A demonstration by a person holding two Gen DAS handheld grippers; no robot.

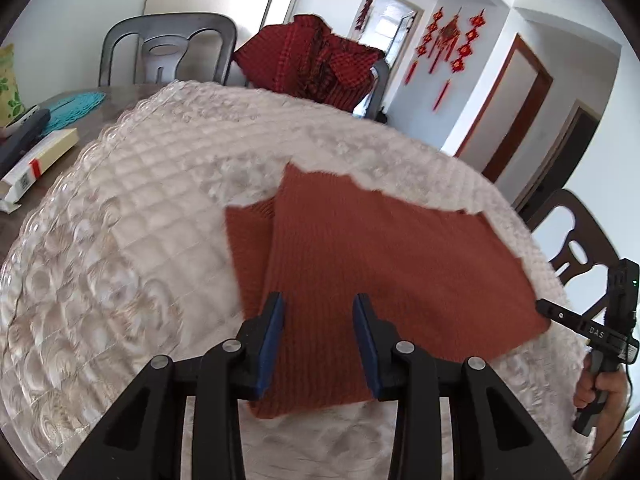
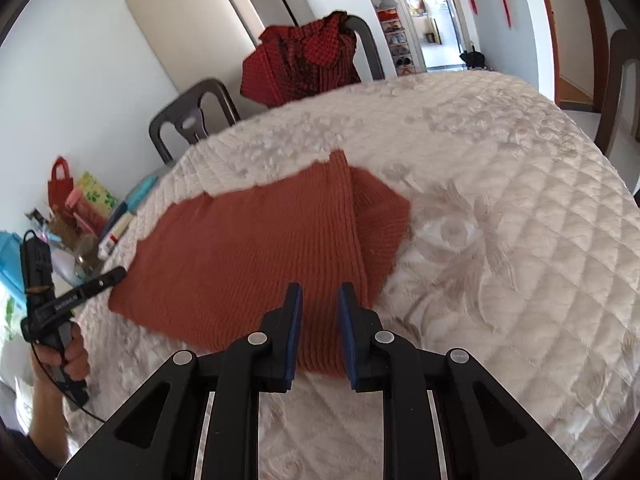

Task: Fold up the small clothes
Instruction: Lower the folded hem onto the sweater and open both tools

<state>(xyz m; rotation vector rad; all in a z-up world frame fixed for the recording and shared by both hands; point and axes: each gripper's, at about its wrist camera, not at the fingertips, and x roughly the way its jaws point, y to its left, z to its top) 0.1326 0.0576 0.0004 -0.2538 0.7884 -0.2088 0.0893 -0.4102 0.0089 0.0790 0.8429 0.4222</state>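
Note:
A rust-orange knitted garment point(image 1: 384, 264) lies flat and partly folded on the white quilted cover point(image 1: 140, 220); one layer overlaps another along a straight edge. My left gripper point(image 1: 319, 304) is open and empty, hovering just over the garment's near edge. In the right wrist view the same garment point(image 2: 248, 256) lies ahead, and my right gripper point(image 2: 320, 294) is open and empty over its near corner. The right gripper also shows in the left wrist view point(image 1: 544, 306) at the garment's right edge. The left gripper shows in the right wrist view point(image 2: 118, 274) at its left edge.
A red checked cloth point(image 1: 316, 60) hangs over a chair behind the table. A grey chair point(image 1: 168, 48) stands at the back left. Boxes and a teal mat point(image 1: 76, 108) lie on the table's left end. A dark chair point(image 1: 576, 240) stands at the right.

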